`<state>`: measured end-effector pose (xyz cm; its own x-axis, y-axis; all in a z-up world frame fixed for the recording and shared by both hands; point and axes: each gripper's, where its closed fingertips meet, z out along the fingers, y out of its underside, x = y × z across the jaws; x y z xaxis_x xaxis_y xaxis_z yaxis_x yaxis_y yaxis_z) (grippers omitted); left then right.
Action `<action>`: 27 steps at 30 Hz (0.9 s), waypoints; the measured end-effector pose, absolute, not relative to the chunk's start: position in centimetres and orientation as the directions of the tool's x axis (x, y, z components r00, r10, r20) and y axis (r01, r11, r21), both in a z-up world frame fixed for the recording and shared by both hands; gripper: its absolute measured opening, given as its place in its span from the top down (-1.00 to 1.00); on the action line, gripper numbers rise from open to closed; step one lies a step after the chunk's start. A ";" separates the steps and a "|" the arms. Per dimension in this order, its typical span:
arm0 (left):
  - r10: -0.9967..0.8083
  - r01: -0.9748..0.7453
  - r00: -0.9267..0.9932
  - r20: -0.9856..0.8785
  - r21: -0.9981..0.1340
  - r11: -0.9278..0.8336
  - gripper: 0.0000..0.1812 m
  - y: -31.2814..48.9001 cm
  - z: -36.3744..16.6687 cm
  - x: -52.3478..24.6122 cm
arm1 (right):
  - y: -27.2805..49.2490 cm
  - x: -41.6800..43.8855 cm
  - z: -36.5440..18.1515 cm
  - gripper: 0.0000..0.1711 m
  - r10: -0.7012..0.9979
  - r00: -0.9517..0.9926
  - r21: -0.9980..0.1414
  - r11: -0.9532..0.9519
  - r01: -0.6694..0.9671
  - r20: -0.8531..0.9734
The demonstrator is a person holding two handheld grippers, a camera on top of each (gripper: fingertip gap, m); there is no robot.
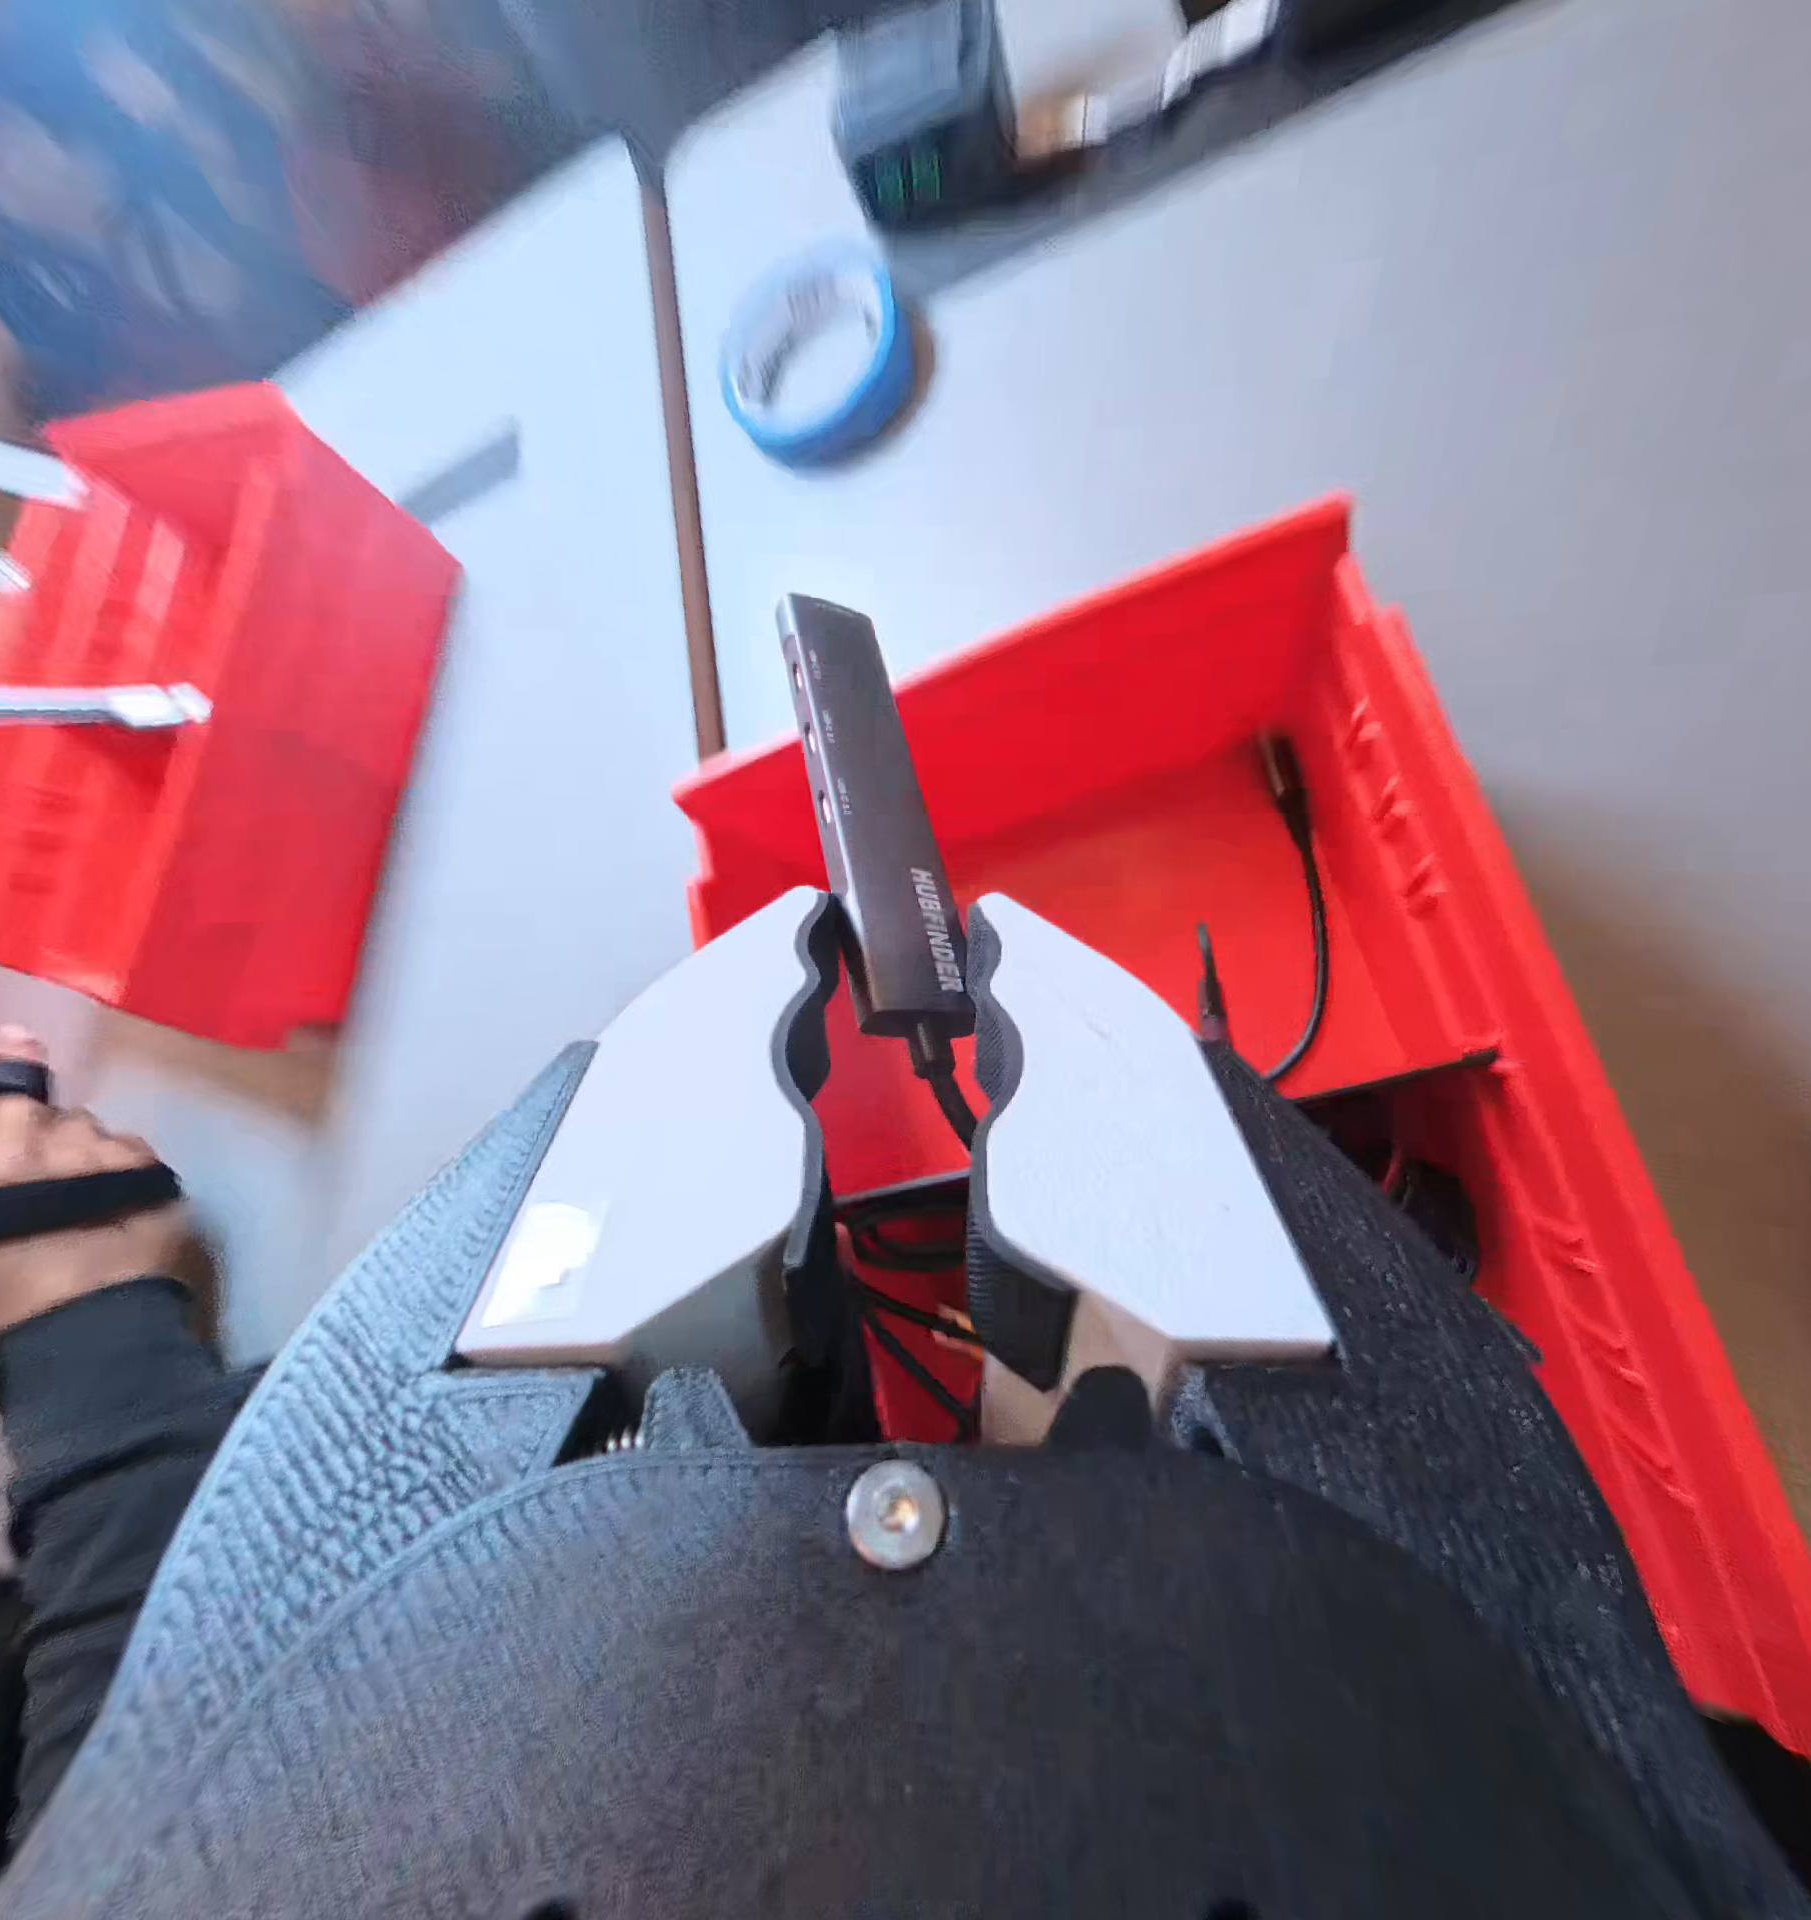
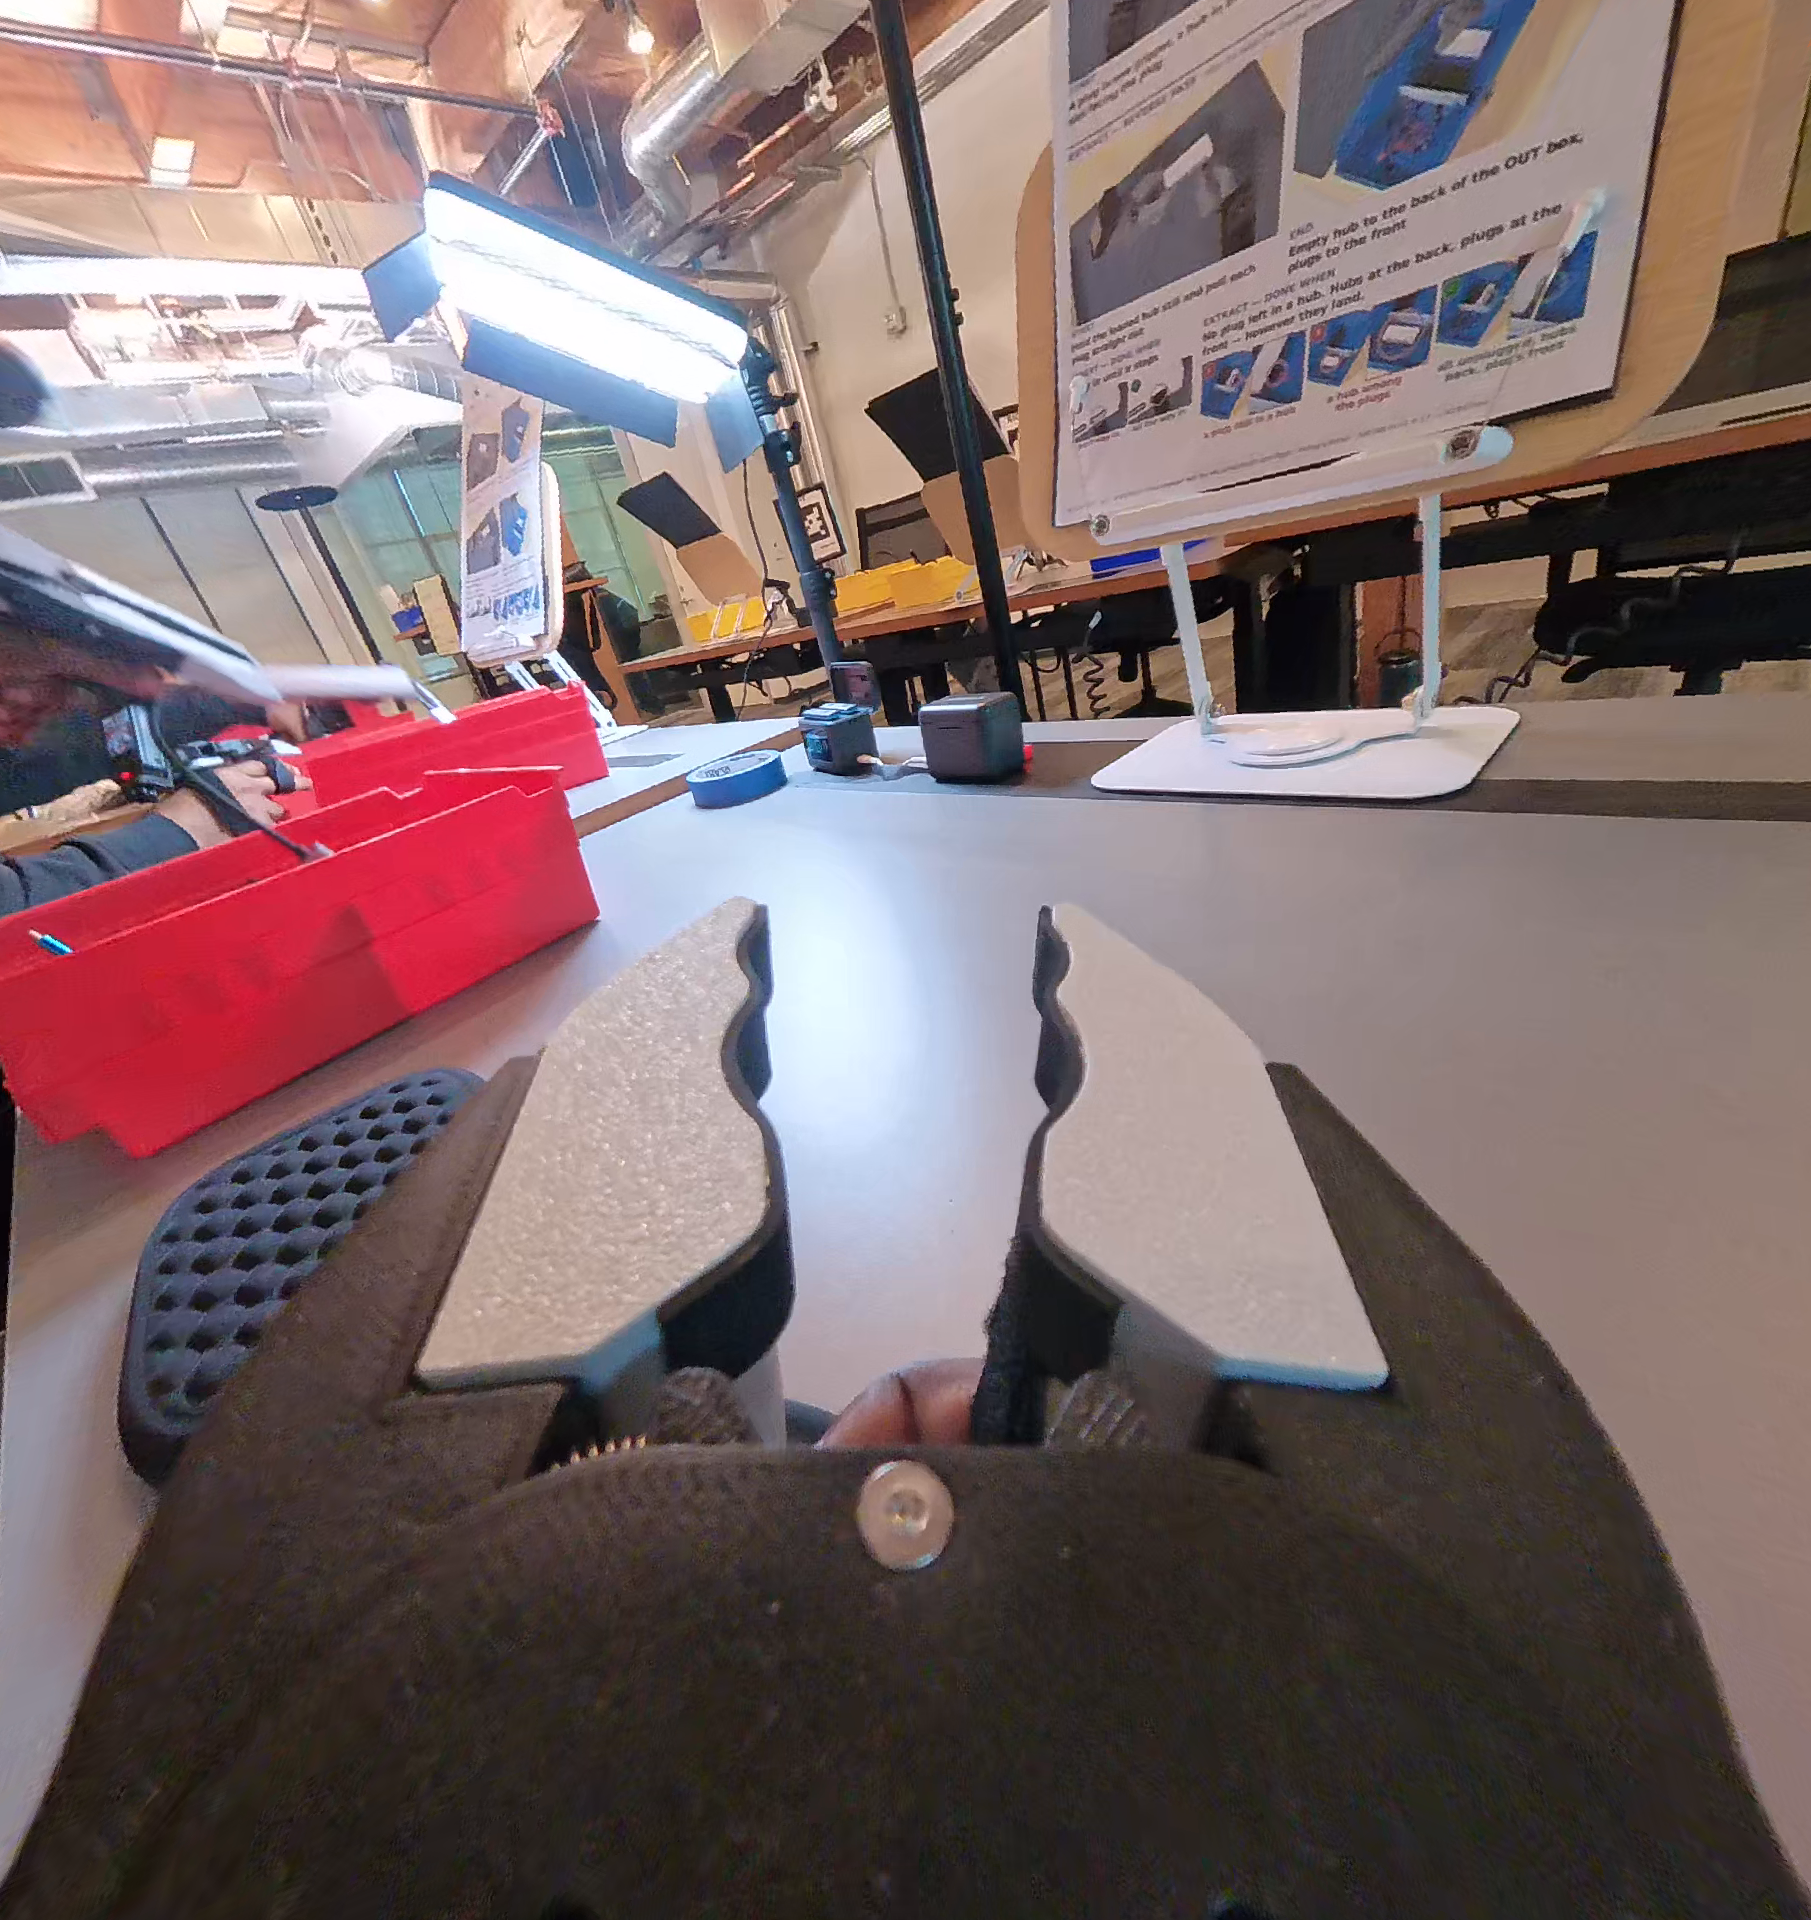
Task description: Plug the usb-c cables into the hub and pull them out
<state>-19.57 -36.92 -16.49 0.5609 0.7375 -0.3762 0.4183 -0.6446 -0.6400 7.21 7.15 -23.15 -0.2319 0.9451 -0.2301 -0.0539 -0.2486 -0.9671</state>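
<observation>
My left gripper (image 1: 903, 925) is shut on a dark grey hub (image 1: 857, 769), gripping its lower end so it sticks up and away, above a red bin (image 1: 1400, 790). The hub's own black cable (image 1: 948, 1091) hangs down between the fingers. Its side ports look empty. A black usb-c cable (image 1: 1306, 914) lies inside the bin's far compartment; more black cables (image 1: 911, 1309) lie in the near compartment. My right gripper (image 2: 901, 945) is open and empty, low over the grey table (image 2: 1296, 987), to the right of the red bin (image 2: 288, 966).
A second red bin (image 1: 205, 707) stands to the left, where another person's hand (image 1: 18, 1164) works. A blue tape roll (image 1: 818, 353) and small black devices (image 2: 968, 732) sit farther back. A white stand with an instruction sheet (image 2: 1316, 260) is at the table's far right. Spacing between my two grippers at the tips: around 50 centimeters. The left tips stand about 35 centimeters off the blue tape roll (image 1: 818, 353).
</observation>
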 end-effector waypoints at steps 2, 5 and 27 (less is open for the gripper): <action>0.726 0.255 0.530 -0.437 -0.735 -0.629 0.74 -35.6 -12.9 -18.8 | 6.9 7.2 -23.2 0.43 0.948 -0.238 -0.972 -0.231 -0.051 -0.213; 0.717 -0.052 0.444 -0.537 -0.814 -0.578 0.74 -33.1 -7.3 -16.6 | 6.7 7.2 -23.2 0.44 0.950 -0.244 -0.975 -0.215 -0.053 -0.196; 0.080 -0.926 -0.288 -0.954 0.256 -0.276 0.73 -9.9 -14.0 9.7 | -3.1 12.3 -14.5 0.35 0.643 -0.628 -0.891 0.218 -0.398 0.438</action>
